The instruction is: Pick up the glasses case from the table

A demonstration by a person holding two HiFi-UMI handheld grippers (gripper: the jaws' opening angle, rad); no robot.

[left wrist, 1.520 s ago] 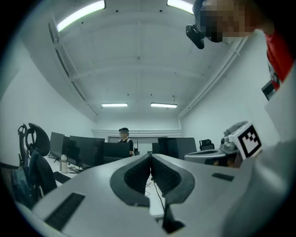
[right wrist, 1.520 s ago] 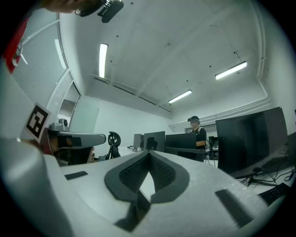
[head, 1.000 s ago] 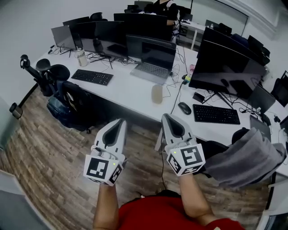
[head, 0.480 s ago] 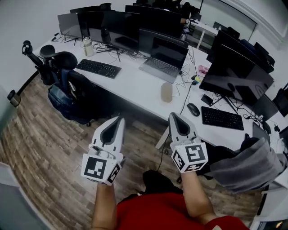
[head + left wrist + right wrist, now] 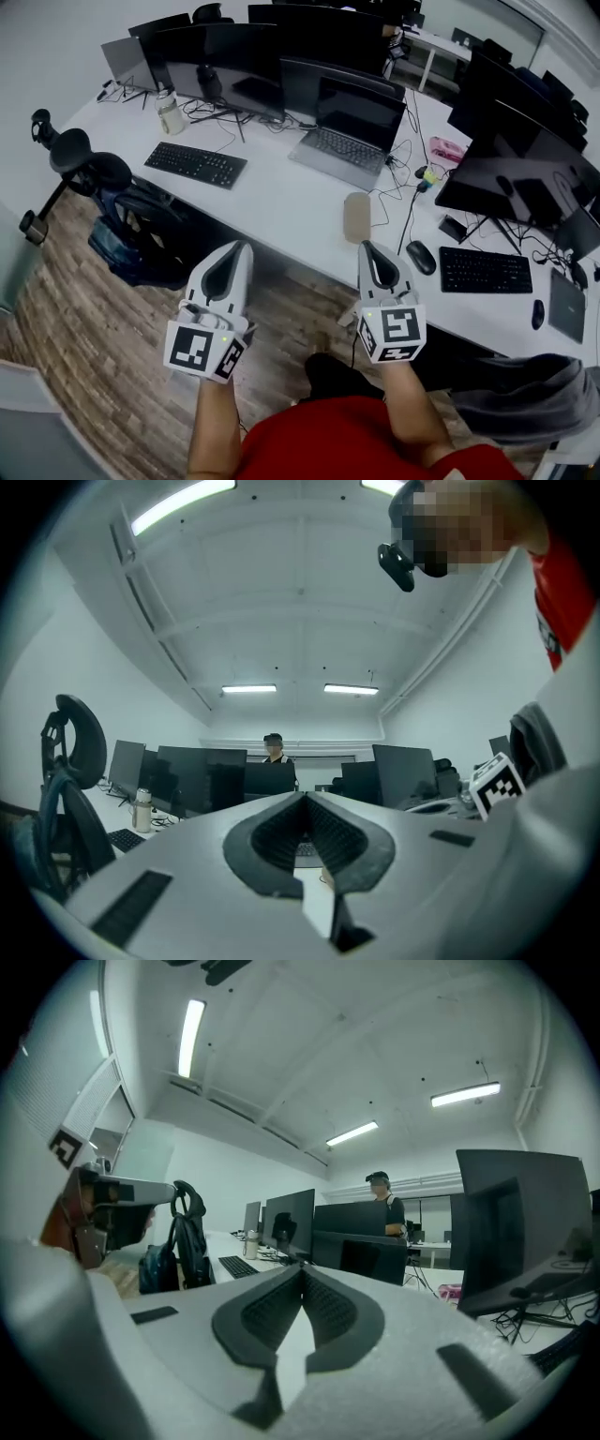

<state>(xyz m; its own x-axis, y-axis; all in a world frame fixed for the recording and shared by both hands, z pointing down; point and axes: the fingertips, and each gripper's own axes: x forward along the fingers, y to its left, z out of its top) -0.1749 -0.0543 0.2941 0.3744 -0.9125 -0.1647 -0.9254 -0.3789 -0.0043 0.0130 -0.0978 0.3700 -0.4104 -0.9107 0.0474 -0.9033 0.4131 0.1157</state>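
Oblong beige glasses case (image 5: pixel 356 217) on smooth white table (image 5: pixel 277 201).

This is an office. Ahead of the left hand-held gripper (image 5: pixel 239 251) and the right hand-held gripper (image 5: pixel 368 248) runs a long white worktop (image 5: pixel 281 202). It is lined with dark monitors (image 5: pixel 220 70), with a laptop (image 5: pixel 352 131), keyboards (image 5: pixel 195 164), a mouse (image 5: pixel 421 257) and loose cables (image 5: pixel 398 197) among them. A swivel chair (image 5: pixel 89 169) stands left of the left hand-held gripper on a wood-pattern floor (image 5: pixel 94 319). Farther ahead there are more screens with a person (image 5: pixel 273 750) standing behind them, and strip lights (image 5: pixel 248 688) hang overhead.
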